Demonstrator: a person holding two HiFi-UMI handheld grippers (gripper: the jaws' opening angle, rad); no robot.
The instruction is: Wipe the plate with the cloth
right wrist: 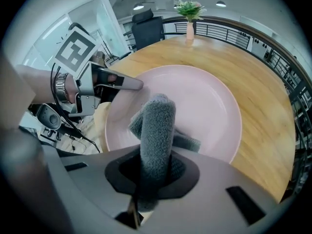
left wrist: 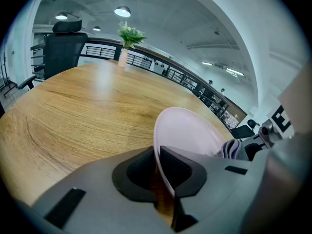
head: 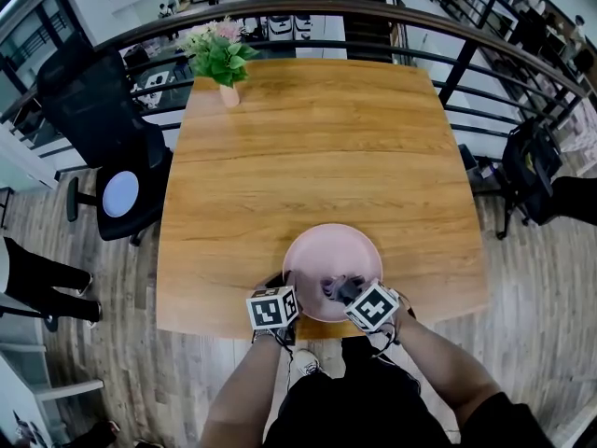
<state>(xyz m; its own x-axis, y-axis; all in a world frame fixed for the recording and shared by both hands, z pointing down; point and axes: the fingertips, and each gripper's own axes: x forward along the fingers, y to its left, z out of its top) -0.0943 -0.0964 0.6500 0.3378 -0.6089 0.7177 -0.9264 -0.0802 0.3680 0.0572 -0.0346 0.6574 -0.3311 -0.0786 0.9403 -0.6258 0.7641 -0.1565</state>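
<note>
The pink plate sits at the near edge of the wooden table, right in front of the person. The left gripper has the plate's near-left rim pinched between its jaws; in the left gripper view the thin rim runs straight through the narrow gap, with a pad on either side of it. The right gripper points steeply down over the near part of the plate. Its jaws are closed tight on a grey cloth, which stands up from between them as a thick roll, its far end bent down onto the inside of the plate. At the far-left corner of the table stands a small vase of flowers, and a black chair waits to the left.
</note>
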